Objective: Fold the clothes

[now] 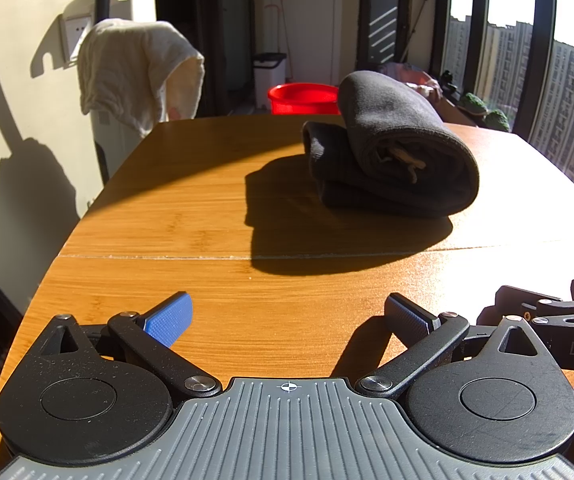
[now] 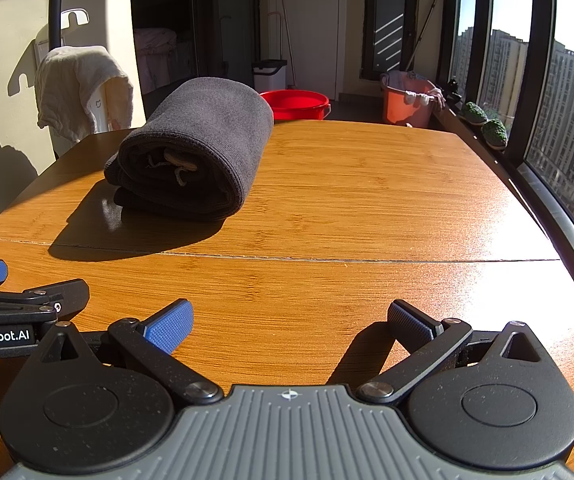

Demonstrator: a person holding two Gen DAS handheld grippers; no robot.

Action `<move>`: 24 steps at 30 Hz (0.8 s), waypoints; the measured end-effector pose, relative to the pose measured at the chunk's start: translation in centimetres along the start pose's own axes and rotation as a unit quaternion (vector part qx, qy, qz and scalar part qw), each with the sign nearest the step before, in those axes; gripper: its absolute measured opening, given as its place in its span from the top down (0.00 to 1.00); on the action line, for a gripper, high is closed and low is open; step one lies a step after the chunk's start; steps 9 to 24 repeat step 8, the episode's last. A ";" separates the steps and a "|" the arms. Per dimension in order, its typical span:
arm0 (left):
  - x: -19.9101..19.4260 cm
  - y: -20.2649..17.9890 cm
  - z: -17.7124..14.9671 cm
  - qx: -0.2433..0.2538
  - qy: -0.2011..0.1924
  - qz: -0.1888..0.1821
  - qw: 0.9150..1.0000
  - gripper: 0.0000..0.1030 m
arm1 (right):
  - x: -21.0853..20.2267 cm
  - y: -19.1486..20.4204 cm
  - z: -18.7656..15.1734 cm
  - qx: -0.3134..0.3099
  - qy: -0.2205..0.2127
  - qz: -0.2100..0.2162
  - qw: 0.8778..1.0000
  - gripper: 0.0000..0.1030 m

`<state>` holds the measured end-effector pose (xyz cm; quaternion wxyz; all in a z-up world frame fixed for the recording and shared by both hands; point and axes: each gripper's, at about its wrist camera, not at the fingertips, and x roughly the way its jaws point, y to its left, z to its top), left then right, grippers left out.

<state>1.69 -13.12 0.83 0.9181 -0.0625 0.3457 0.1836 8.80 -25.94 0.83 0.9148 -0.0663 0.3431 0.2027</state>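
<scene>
The table (image 2: 367,200) carries a dark folded garment (image 2: 195,148), well ahead of both tongs and apart from them. The left tongs (image 1: 289,314) and right tongs (image 2: 291,320) sit side by side, each spread wide, holding nothing. The left one's body reads "enRobot.AI"; the right's shows "DAS".

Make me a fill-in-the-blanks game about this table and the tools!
1. The dark garment on the wooden table is already ____.
2. The bucket behind the table is coloured ____.
3. The left tool and right tool both have their fingers ____.
4. Each tool has one black pad and one ____ pad.

Missing words: folded; red; open; blue
</scene>
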 end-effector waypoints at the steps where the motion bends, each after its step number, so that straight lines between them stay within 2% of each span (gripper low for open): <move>1: 0.0 0.0 0.0 0.000 0.000 0.000 1.000 0.00 | 0.0 0.0 0.0 0.000 0.000 0.000 1.000 0.00; 24: 0.0 0.1 0.0 0.000 0.001 -0.001 1.000 0.00 | 0.0 -0.1 0.1 -0.002 0.004 0.004 1.000 0.00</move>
